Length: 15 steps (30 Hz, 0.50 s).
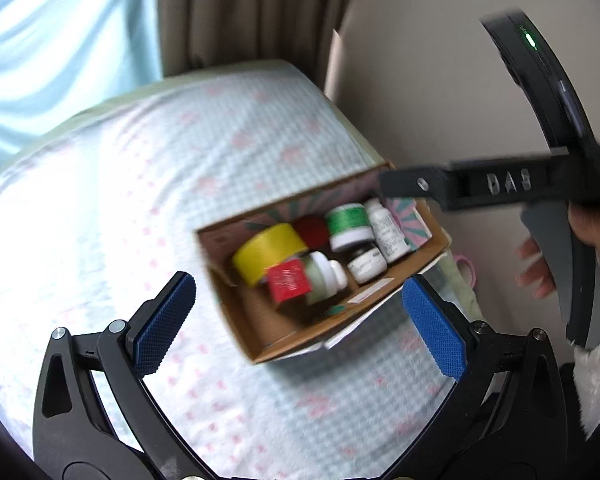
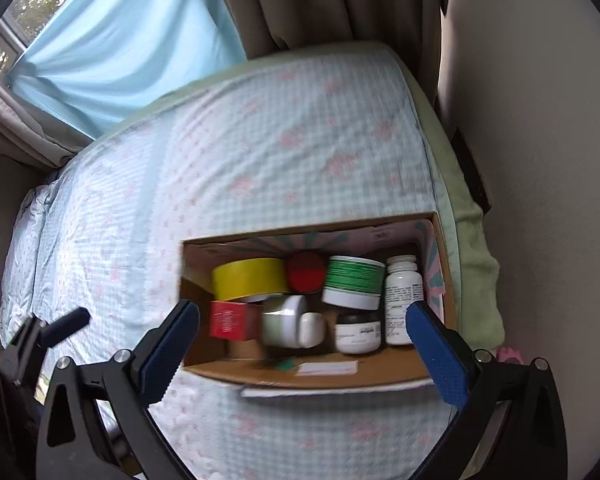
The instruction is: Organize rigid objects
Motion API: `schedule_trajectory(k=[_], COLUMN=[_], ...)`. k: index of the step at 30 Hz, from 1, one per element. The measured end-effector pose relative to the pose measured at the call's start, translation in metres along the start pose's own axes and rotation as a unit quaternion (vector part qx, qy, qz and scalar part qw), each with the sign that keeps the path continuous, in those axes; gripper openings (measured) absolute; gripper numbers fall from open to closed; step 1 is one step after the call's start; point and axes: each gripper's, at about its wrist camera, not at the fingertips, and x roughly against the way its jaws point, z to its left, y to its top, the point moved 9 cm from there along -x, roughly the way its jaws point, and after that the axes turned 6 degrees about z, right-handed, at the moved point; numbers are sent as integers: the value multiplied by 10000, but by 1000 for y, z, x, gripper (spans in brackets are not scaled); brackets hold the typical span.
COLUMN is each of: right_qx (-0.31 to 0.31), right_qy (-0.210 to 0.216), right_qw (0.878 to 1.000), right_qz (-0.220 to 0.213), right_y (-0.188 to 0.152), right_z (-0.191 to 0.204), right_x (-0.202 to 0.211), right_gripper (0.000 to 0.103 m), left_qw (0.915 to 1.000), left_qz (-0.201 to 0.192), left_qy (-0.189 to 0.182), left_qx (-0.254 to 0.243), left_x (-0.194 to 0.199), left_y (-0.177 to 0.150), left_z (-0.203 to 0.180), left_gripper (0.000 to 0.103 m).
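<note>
**Right wrist view: open gripper above filled box**

Right gripper (image 2: 302, 344) wide open, blue pads (image 2: 436, 352) apart, nothing between them but the cardboard box (image 2: 320, 374) below. Box sits on checked bedsheet (image 2: 260, 152), toward 3 o'clock edge of bed. Contents: yellow tape roll (image 2: 248, 278) at 10 o'clock, red lid (image 2: 306, 272) at 12, green-labelled jar (image 2: 354, 280) just right of it, white bottle (image 2: 402, 298) at 3, dark jar (image 2: 358, 332) at 5, red carton (image 2: 230, 320) at 8, pale tipped bottle (image 2: 292, 322) centre, blurred. Left gripper (image 2: 56, 328) at 9 o'clock; jaw state unclear.
</note>
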Motion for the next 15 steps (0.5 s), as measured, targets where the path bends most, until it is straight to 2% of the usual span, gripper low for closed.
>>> schedule_trajectory(k=[5, 9, 12, 15], right_qx=[157, 338, 184, 389], right_qy=[-82, 208, 342, 357], right_qw=[9991, 9948, 9942, 9872], right_qz=[-389, -933, -1000, -1502], right_y=[-10, -18, -31, -41], right_z=[51, 103, 140, 176], right_x=[52, 99, 133, 170], right_gripper=[103, 103, 103, 103], left_qw=[9990, 9964, 9926, 9870], left_qz=[-322, -616, -902, -1218], left_qy=[181, 395, 610, 742], left_qx=[268, 431, 543, 741], left_x=[79, 143, 193, 237], left_y=[-5, -11, -16, -24], left_z=[46, 86, 115, 141], left_gripper=[103, 103, 103, 103])
